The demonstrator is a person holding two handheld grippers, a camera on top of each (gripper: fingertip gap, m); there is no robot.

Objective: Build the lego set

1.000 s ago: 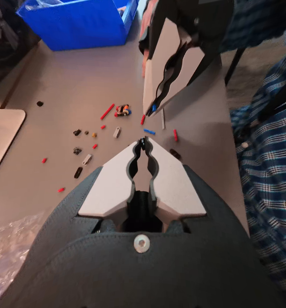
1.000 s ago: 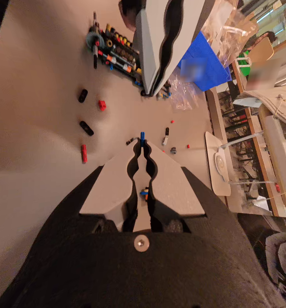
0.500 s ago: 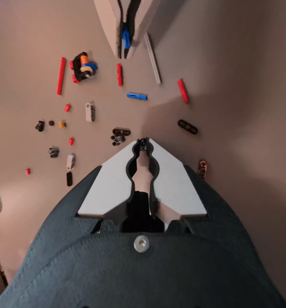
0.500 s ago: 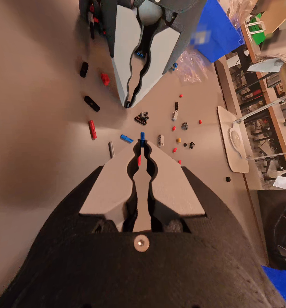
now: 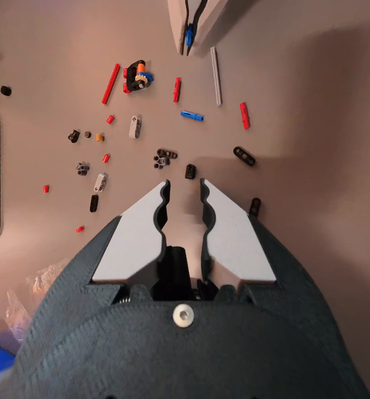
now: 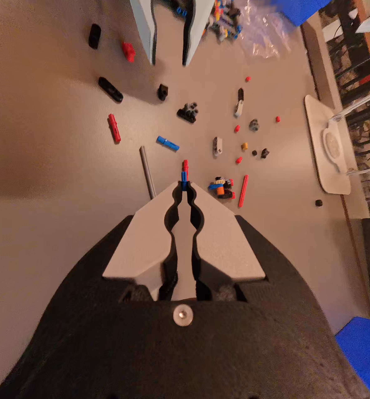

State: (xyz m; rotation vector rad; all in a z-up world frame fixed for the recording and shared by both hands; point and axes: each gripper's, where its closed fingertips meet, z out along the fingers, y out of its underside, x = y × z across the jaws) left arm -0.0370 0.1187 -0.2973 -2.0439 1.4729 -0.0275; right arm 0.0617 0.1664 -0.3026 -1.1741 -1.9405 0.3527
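Loose lego pieces lie scattered on the tan table [image 5: 309, 108]. My left gripper [image 5: 184, 181] is open and empty, low over the table; a small black connector [image 5: 190, 171] lies just beyond its fingertips. My right gripper [image 6: 184, 183] is shut on a blue pin [image 6: 184, 180], which sticks out of its tips. It also shows in the left wrist view [image 5: 185, 53] at the top, with the blue pin [image 5: 188, 35]. The open left gripper [image 6: 168, 63] shows at the top of the right wrist view, above the black connector [image 6: 162, 91]. A small black, orange and blue assembly [image 5: 137, 76] lies nearby.
A long red axle [image 5: 110, 84], a grey axle [image 5: 216, 75], a loose blue pin [image 5: 191, 116], red pins and black beams lie around. A pale board [image 6: 326, 146] sits at the table's side. A larger lego build [image 6: 225, 23], a plastic bag [image 6: 264, 36] and a blue bin [image 6: 298, 8] lie beyond.
My left gripper has opened and let go of the small black connector, which now lies on the table. My right gripper still holds the blue pin and has shifted slightly.
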